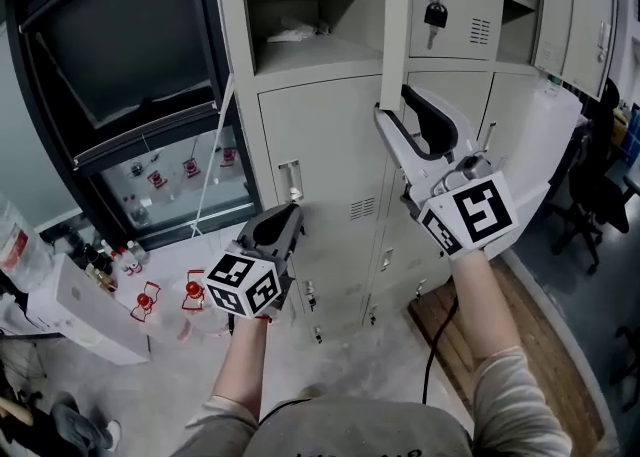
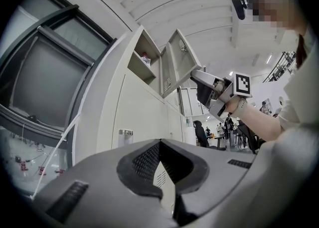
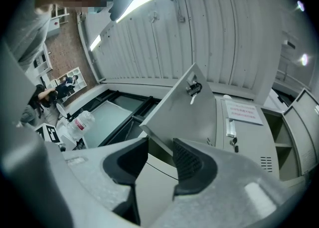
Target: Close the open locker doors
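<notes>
R gripper [image 1: 392, 103] jaws apart, nothing clamped — bottom edge of the open top locker door [image 1: 395, 15] sits right at its tips. L gripper [image 1: 296, 207] closed, empty — lower, left of door.

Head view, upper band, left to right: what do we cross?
dark window → open locker compartment → open door, seen edge-on → hanging key → more open locker doors
</notes>
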A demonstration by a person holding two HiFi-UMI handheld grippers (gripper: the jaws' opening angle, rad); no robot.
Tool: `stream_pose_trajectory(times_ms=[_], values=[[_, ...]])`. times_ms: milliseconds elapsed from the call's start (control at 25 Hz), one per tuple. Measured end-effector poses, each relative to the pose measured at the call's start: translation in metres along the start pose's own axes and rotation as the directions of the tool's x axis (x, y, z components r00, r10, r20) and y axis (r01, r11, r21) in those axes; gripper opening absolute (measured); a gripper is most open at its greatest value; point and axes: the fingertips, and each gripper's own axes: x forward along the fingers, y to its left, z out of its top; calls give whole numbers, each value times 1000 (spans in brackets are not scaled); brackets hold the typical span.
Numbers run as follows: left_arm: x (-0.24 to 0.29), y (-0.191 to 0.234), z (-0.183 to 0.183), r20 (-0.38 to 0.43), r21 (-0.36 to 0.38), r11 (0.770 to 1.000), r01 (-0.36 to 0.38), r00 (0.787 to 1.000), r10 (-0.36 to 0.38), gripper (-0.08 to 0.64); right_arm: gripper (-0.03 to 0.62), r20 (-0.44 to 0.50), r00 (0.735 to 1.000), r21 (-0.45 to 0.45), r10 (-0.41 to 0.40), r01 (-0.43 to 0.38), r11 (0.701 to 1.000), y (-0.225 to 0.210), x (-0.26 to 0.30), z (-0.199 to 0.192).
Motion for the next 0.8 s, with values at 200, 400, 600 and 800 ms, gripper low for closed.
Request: stream_pose_trajectory(times_ms=[200, 400, 600, 800], values=[[-12, 16, 4, 3, 11, 1000, -23, 1000, 23, -3, 143, 2, 999, -5, 37, -37, 999, 17, 23, -6], [-26, 38, 5, 1, 15, 998, -54, 999, 54, -3, 143, -10, 998, -38, 65, -66, 997, 34, 48, -16], [-37, 60, 5, -3, 17, 997, -81, 997, 81, -3, 143, -17, 997, -43, 81, -82, 996, 46, 74, -28], [-49, 83, 7, -1, 26, 994, -107, 994, 107, -3, 143, -34, 995, -16, 90, -91, 996, 58, 100, -48]])
